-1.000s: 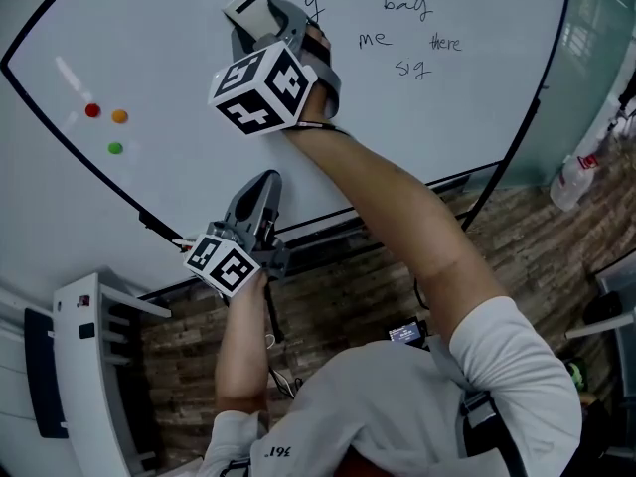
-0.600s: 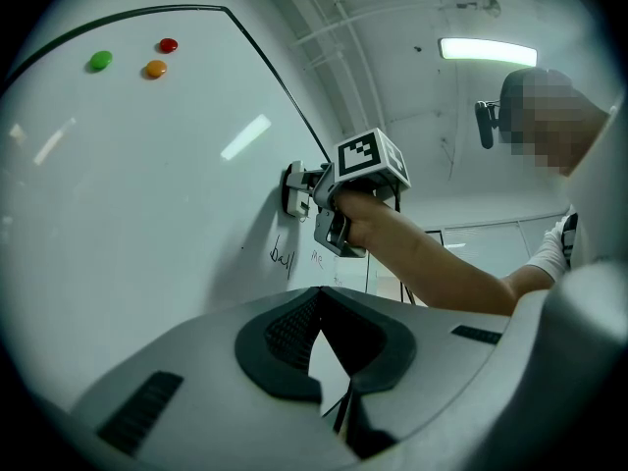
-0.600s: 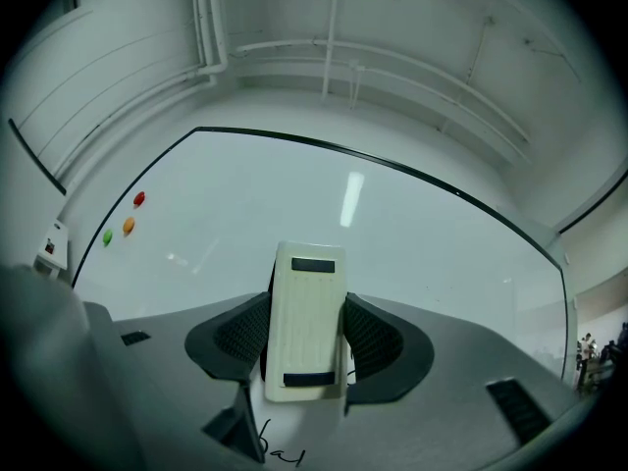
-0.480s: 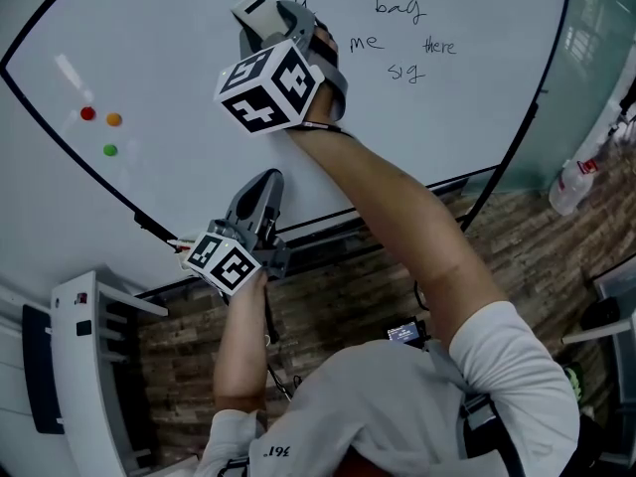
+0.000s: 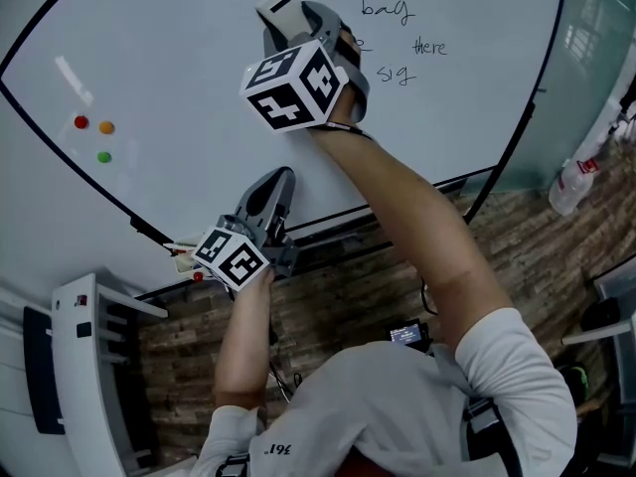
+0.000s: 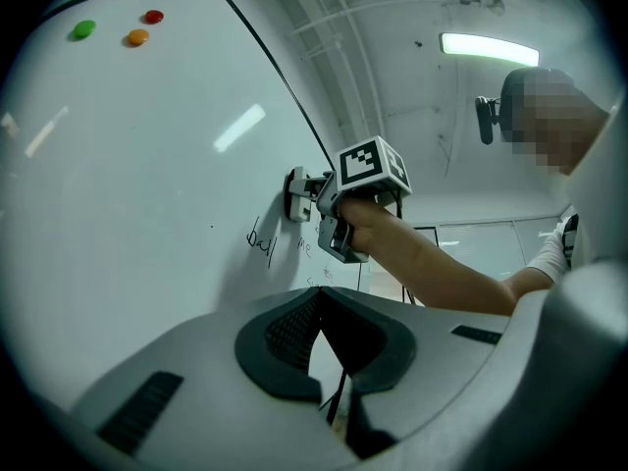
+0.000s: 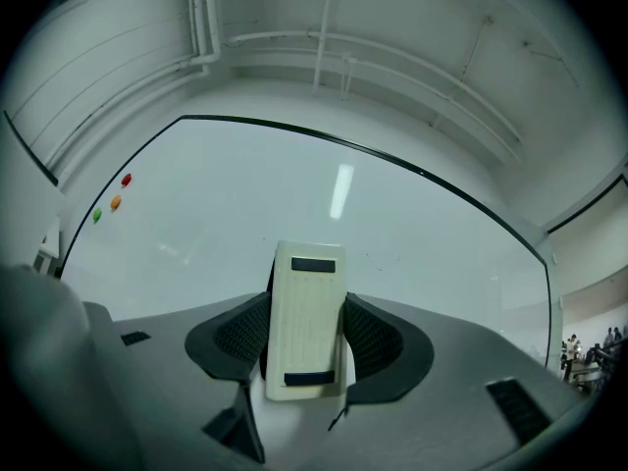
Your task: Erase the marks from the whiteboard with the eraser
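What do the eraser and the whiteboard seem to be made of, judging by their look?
The eraser is probably matte cream plastic: its back shows fine ridges and two dark strips, with no shine. The whiteboard is a smooth, glossy coated panel, and it mirrors a light as a bright streak. Whether it is metal or melamine cannot be told.

Whiteboard (image 5: 179, 58): white, thin black frame. Marks (image 5: 429, 46): black handwriting. Eraser (image 7: 306, 322): cream, two black bars. Red magnet (image 5: 80, 122), orange magnet (image 5: 105, 127), green magnet (image 5: 103, 157). Right gripper (image 7: 306, 346), left gripper (image 6: 329, 356): grey shell, black ribbed pads. Cube (image 5: 296, 85) on each: black-and-white square markers. Floor (image 5: 338, 301): brown wood-plank pattern. Sleeve (image 5: 517, 386): white.
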Demonstrator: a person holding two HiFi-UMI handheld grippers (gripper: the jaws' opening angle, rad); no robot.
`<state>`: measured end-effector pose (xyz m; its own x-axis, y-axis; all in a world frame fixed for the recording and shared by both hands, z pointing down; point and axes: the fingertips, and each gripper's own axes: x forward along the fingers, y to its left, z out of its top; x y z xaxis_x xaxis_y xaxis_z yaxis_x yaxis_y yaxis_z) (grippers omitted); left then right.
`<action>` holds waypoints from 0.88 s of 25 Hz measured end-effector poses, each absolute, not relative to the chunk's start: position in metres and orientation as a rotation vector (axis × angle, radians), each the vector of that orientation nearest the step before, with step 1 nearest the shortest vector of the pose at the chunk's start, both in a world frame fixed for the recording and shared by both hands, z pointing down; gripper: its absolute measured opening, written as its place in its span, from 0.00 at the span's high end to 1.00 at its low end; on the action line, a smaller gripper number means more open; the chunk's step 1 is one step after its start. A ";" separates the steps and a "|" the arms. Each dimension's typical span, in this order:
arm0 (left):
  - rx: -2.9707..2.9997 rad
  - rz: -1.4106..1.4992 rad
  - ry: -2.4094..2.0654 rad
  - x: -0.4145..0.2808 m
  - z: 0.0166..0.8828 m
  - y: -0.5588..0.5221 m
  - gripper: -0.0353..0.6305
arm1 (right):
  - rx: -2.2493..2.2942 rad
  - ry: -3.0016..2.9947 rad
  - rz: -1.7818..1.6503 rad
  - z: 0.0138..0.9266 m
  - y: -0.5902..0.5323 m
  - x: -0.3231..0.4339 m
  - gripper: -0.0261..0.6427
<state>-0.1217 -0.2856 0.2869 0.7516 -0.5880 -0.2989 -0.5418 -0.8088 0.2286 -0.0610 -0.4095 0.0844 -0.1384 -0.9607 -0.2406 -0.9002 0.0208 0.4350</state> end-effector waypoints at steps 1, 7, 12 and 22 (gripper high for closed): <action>2.823 -0.544 -0.905 -0.118 0.287 -0.286 0.94 | 1.984 -2.148 -0.752 0.085 -0.410 -0.055 0.58; 2.824 -0.525 -0.888 -0.098 0.287 -0.288 0.94 | 2.006 -2.131 -0.734 0.088 -0.413 -0.026 0.58; 2.835 -0.508 -0.867 -0.082 0.288 -0.288 0.94 | 2.021 -2.116 -0.719 0.090 -0.414 -0.001 0.58; 2.845 -0.477 -0.836 -0.047 0.288 -0.292 0.94 | 2.050 -2.097 -0.687 0.093 -0.418 0.047 0.58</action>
